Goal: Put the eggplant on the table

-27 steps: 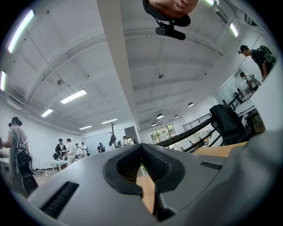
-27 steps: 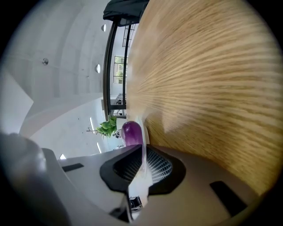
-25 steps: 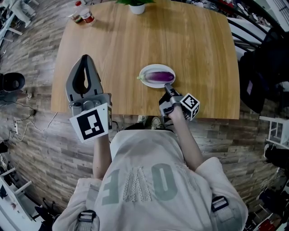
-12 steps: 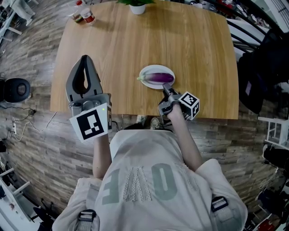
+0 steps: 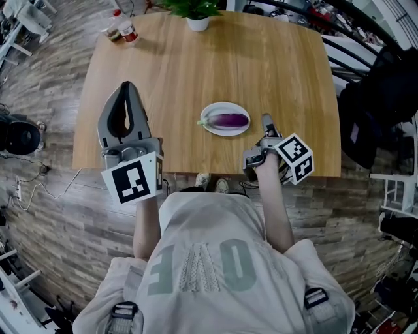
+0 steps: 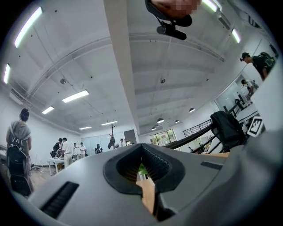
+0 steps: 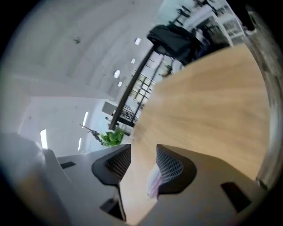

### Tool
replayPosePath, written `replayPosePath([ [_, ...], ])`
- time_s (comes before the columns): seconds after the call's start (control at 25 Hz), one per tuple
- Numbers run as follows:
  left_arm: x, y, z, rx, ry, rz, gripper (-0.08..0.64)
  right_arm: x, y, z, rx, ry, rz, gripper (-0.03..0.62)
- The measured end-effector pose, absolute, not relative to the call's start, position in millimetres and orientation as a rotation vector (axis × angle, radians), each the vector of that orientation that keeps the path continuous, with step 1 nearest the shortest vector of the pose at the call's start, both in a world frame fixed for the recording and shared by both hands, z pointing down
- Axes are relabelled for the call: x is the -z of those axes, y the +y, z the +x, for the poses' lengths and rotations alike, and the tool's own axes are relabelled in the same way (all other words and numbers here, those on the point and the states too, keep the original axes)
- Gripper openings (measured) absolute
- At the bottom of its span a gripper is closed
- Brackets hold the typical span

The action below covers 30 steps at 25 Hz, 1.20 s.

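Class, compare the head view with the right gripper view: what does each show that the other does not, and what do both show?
Only the head view: the whole eggplant lying on its white plate, the left gripper and the person's shirt. Only the right gripper view: the ceiling lights and a close look at the jaws, apart, just opened, nothing between them; a pale blur beside one is unclear. Both: the right gripper, the wooden table and the green potted plant.
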<state>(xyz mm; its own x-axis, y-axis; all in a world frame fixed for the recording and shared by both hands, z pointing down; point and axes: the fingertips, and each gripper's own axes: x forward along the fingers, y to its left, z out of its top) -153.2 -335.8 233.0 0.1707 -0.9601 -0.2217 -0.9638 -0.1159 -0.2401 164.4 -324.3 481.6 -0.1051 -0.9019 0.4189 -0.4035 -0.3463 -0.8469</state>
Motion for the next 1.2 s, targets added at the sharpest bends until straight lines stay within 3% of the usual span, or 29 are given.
replayPosePath([
  [0.32,-219.5,-335.5,-130.4,-0.083,1.738,-2.18,0.009,-291.9,-319.1,154.6,0.15,2.028,-2.073,0.179],
  [0.48,-218.0,-331.7,-109.7,-0.103,1.675,-2.227,0.009,-271.5,-314.5,108.3,-0.175,2.326,-2.009,0.162],
  [0.56,-219.2,-330.2,-100.6,-0.111,1.649,-2.254,0.009,-271.0,-313.5,90.9,-0.271,2.413,-1.997,0.05],
  [0.64,-220.6,-328.8,-94.0,-0.112,1.631,-2.281,0.009,-271.1,-312.1,77.3,-0.312,2.459,-1.987,0.018],
  [1.2,-222.8,-320.9,-78.9,-0.131,1.575,-2.339,0.009,-269.0,-300.7,51.4,-0.273,2.477,-1.956,0.017],
])
